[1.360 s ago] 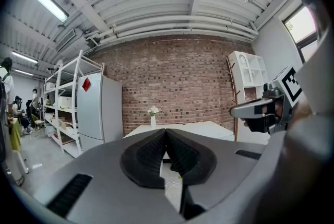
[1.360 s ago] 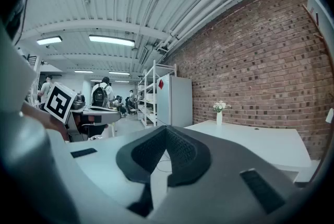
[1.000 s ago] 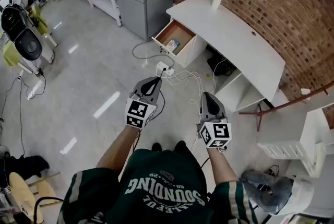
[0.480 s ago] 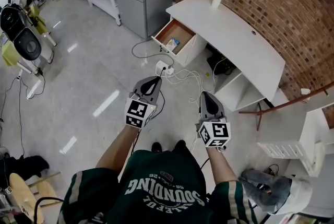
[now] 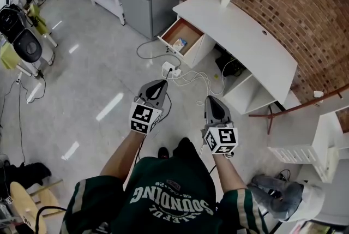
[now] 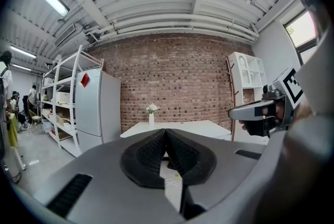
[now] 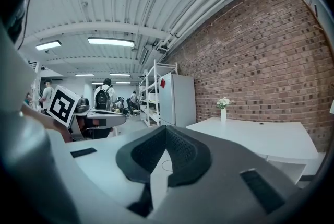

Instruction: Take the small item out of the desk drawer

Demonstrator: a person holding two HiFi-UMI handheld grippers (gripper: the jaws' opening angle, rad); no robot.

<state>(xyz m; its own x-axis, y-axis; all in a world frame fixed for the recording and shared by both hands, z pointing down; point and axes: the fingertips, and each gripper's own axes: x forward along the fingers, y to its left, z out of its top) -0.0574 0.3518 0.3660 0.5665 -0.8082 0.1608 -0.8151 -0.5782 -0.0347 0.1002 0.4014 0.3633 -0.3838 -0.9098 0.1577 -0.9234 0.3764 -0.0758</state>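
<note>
The drawer (image 5: 184,35) is open, the small item (image 5: 179,43) inside; left claw (image 6: 166,132) and right claw (image 7: 166,129) are closed, empty, well away.

The left arm (image 5: 121,155) and right arm (image 5: 228,168) are reaching forward side by side. The left gripper (image 5: 160,84) is sitting slightly farther out than the right gripper (image 5: 209,100). Both are pointing away, jaws pressed together, gripping nothing.

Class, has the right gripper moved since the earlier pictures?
Yes, slightly. In the head view the right gripper has shifted left, away from the desk.
</note>
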